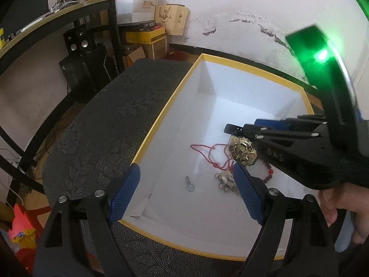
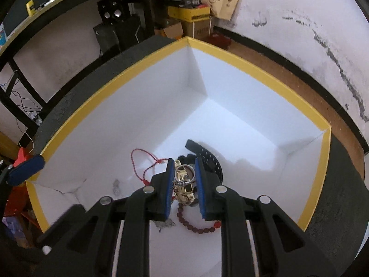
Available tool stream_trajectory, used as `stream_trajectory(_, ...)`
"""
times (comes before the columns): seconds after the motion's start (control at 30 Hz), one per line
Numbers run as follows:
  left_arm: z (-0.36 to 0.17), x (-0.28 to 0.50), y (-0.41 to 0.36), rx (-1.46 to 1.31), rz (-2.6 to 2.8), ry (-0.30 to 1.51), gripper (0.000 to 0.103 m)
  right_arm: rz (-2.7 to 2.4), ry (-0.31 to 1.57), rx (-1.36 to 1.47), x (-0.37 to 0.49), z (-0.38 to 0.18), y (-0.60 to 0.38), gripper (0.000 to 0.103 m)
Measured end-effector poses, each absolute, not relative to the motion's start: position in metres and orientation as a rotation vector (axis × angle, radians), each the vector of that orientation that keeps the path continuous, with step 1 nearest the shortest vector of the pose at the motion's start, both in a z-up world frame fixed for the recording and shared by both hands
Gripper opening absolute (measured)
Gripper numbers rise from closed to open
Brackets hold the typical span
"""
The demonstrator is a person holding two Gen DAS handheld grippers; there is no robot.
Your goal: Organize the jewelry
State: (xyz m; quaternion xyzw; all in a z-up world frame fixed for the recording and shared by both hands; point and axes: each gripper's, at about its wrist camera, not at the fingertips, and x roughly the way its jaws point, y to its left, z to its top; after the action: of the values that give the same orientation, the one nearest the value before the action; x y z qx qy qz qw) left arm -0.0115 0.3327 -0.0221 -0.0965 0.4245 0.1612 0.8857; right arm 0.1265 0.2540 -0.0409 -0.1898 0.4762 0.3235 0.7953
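1. Right gripper (image 2: 183, 173) pinches a gold watch (image 2: 182, 182) between its blue ribbed pads, over the floor of the box (image 2: 299, 106).
2. In the right wrist view the watch's long axis runs roughly 12 to 6 o'clock; the black perforated strap (image 2: 213, 159) curls away toward 1 o'clock.
3. In the left wrist view the watch (image 1: 242, 153) hangs under the right gripper (image 1: 233, 130), its chunky faceted case facing toward 8 o'clock.
4. Watch: shiny gold metal, angular bezel; strap looks like matte black rubber with rows of holes.
5. Box: rectangular, smooth white inside, yellow rim, standing on a dark dotted cloth (image 1: 103, 127). Near corner of the inner wall is creased.
6. On the box floor: a red braided cord (image 1: 207, 150) looped at 9 o'clock of the watch; a silvery cluster (image 1: 224, 181) and a small silver pendant (image 1: 190, 185) toward 7 o'clock; a bracelet (image 2: 198, 227) of round dark red beads below the right gripper.
7. Left gripper (image 1: 186, 194) stands spread wide, empty, one pad outside the box's near corner, the other over the inside.
8. A hand (image 1: 341, 210) holds the right gripper's handle.
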Motion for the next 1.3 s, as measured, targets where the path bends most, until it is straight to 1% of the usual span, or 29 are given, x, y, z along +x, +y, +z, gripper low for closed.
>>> stream_trajectory(0.13, -0.020, -0.013, 0.334, -0.207, 0.332, 0.876, 0.081, 0.676, 1.055, -0.396, 0.131, -0.046, 0.254, 0.019)
stream_trajectory(0.43, -0.018, -0.013, 0.334, -0.213, 0.334, 0.865, 0.081, 0.694, 1.044, -0.364, 0.128, -0.043, 0.243, 0.019)
stream_trajectory(0.47, -0.018, -0.012, 0.333, -0.210, 0.334, 0.864, 0.081, 0.692, 1.038, -0.360, 0.128, -0.042, 0.243, 0.028)
stream_trajectory(0.5, -0.019, -0.011, 0.333, -0.207, 0.335, 0.865, 0.081, 0.688, 1.027, -0.357, 0.127, -0.040, 0.240, 0.053)
stream_trajectory(0.57, -0.019, -0.010, 0.332, -0.206, 0.335, 0.866, 0.081, 0.699, 0.986, -0.331, 0.123, -0.032, 0.232, 0.076)
stream_trajectory(0.73, -0.016, -0.008, 0.328, -0.203, 0.336, 0.856, 0.081, 0.709, 0.935, -0.288, 0.122, -0.011, 0.219, 0.076)
stream_trajectory(0.8, -0.015, -0.006, 0.326, -0.202, 0.335, 0.853, 0.081, 0.713, 0.919, -0.271, 0.119, -0.002, 0.209, 0.080)
stream_trajectory(0.93, -0.012, -0.001, 0.319, -0.204, 0.329, 0.846, 0.081, 0.707, 0.881, -0.246, 0.109, 0.014, 0.179, 0.081)
stream_trajectory(1.03, -0.008, 0.004, 0.304, -0.199, 0.304, 0.835, 0.081, 0.668, 0.844, -0.206, 0.099, 0.025, 0.135, 0.081)
stream_trajectory(1.13, -0.004, 0.008, 0.286, -0.189, 0.274, 0.814, 0.082, 0.600, 0.799, -0.179, 0.092, 0.033, 0.089, 0.085)
stream_trajectory(1.3, 0.005, 0.021, 0.232, -0.127, 0.206, 0.782, 0.083, 0.440, 0.740, -0.117, 0.083, 0.037, -0.006, 0.085)
